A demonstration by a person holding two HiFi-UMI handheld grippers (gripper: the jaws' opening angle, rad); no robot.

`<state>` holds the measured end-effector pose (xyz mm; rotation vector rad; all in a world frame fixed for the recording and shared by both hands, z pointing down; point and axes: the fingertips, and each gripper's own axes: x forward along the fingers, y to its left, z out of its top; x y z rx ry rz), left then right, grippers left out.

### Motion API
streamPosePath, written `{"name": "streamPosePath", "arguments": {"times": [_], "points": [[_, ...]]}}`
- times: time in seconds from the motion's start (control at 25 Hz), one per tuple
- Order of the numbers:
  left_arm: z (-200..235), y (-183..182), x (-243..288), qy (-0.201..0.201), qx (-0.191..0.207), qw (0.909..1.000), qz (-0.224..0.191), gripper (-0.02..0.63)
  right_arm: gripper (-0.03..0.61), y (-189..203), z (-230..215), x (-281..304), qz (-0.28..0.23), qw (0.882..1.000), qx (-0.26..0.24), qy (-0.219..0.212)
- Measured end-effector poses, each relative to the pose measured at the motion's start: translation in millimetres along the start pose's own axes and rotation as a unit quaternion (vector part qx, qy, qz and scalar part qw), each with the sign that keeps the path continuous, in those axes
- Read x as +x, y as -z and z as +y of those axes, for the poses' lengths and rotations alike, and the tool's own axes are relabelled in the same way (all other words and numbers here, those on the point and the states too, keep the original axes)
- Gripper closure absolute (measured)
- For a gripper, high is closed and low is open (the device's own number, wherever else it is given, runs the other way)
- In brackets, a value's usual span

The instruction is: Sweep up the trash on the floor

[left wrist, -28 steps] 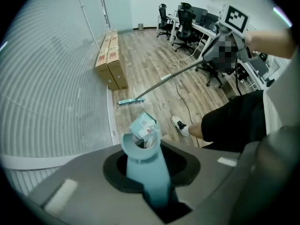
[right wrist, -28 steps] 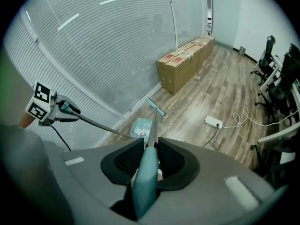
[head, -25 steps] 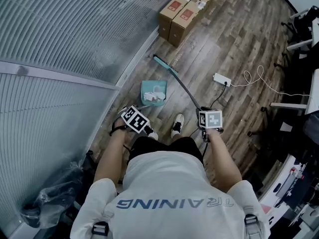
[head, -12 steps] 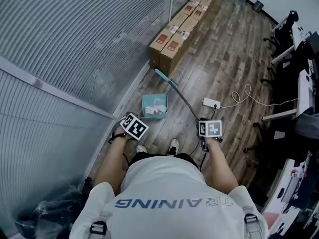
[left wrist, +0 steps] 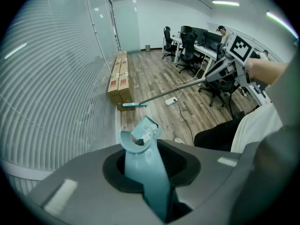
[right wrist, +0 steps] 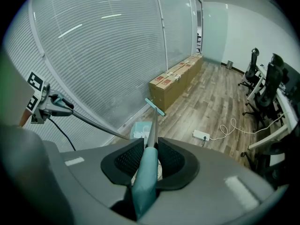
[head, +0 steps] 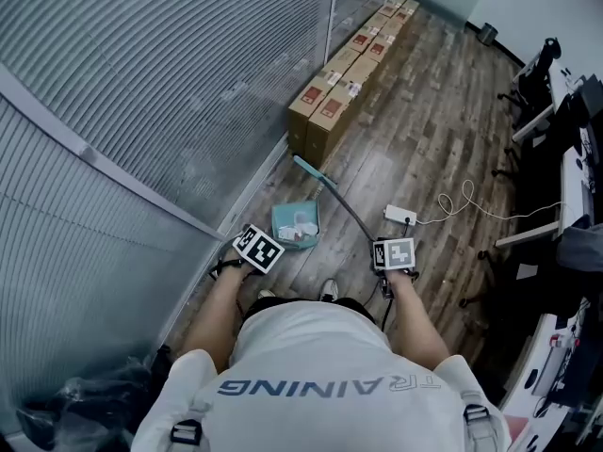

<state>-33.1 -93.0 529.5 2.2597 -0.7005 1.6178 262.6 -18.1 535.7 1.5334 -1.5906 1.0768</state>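
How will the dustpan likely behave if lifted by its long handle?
Probably light: the dustpan looks like thin plastic holding only white scraps. It may swing or tip, since the left tool grips only the handle's top end, so scraps could spill.

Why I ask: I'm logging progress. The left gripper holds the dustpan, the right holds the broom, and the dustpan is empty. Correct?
Not quite: the dustpan isn't empty. White scraps lie in it, as the head view shows. The rest stands: the left gripper holds the dustpan and the right gripper holds the broom.
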Motion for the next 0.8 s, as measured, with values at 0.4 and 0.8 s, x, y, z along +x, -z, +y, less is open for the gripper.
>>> {"name": "streamPosePath", "arguments": {"times": [0.4, 0.8], "points": [[-6, 10, 6, 0.015, -0.012, 0.9998, -0.002, 0.526, 0.468, 19, 10, 7, 0.015, 1.000, 0.005, -0.008], [-5, 20, 24, 0.020, -0.012, 0.9996, 0.015, 0.526, 0.468, 25, 7, 13, 0.022, 1.000, 0.015, -0.007]]}}
